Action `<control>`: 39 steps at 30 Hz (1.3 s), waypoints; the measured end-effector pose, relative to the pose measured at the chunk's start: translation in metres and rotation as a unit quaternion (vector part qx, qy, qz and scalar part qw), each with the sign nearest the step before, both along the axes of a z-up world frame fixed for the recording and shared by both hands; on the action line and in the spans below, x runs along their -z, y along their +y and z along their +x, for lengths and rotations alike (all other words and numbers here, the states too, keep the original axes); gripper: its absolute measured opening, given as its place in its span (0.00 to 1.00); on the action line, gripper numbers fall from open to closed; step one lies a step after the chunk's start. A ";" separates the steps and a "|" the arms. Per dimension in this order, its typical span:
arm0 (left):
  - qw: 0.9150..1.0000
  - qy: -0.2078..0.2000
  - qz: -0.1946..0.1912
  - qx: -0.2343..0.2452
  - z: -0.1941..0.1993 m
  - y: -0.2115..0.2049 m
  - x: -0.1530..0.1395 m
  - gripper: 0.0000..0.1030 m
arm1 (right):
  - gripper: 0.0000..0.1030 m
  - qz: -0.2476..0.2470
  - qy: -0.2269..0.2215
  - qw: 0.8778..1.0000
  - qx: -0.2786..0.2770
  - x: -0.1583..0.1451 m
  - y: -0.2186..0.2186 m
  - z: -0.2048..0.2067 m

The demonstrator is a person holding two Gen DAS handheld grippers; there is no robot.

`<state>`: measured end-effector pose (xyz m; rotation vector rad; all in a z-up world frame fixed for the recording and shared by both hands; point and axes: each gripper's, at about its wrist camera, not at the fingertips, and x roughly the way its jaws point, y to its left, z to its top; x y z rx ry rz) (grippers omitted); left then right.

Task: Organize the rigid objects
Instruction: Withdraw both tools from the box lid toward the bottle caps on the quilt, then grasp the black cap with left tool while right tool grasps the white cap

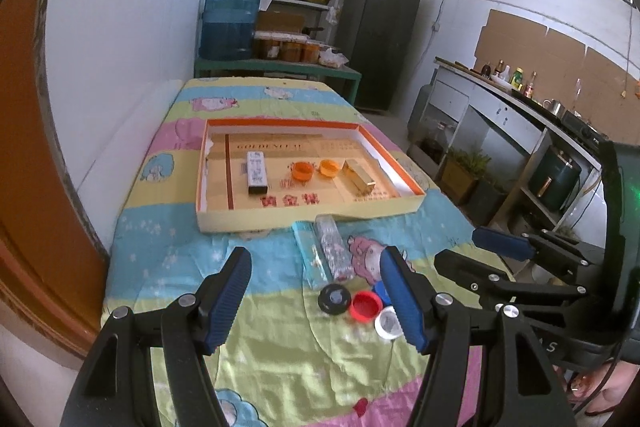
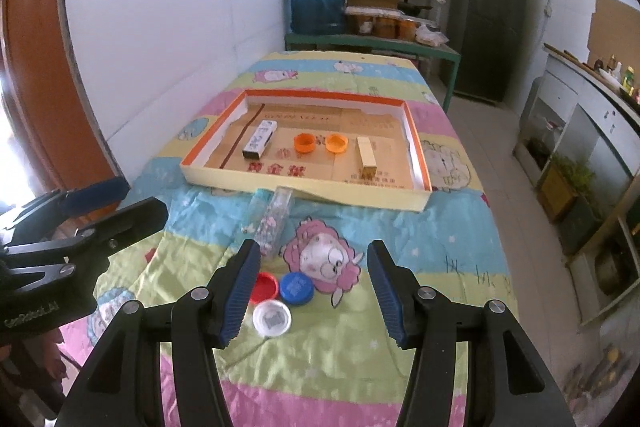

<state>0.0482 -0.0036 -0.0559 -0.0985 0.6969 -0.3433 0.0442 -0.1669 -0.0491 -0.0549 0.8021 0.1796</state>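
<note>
a shallow cardboard tray [image 2: 420, 147] with an orange rim sits on the cartoon-print worktop [image 2: 440, 251], holding a white and black box [image 2: 259, 139], two orange caps [image 2: 305, 143], and a gold box [image 2: 367, 155]. just before it lie a clear patterned tube [image 2: 274, 223] and red [image 2: 266, 286], blue [image 2: 296, 287], white [image 2: 273, 318] and black [image 1: 334, 299] caps. left claw [image 1: 316, 301] and right claw [image 2: 310, 293] both hang spread, empty.

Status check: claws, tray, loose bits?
Left claw and right claw open, empty, above the cloth. Tray holds two boxes, two orange caps. Four caps, clear box, teal box loose. Nothing blocking.
</note>
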 end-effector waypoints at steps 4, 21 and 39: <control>1.000 0.010 -0.004 0.001 -0.004 0.001 0.008 0.65 | 0.56 0.002 0.010 1.000 0.007 0.009 -0.003 -0.006; 0.998 0.056 -0.003 -0.001 -0.012 0.001 0.054 0.65 | 0.55 0.007 0.051 0.998 -0.027 0.071 0.015 -0.021; 0.997 0.072 0.016 -0.003 0.005 -0.002 0.068 0.64 | 0.47 0.004 0.057 0.998 -0.037 0.088 0.023 0.000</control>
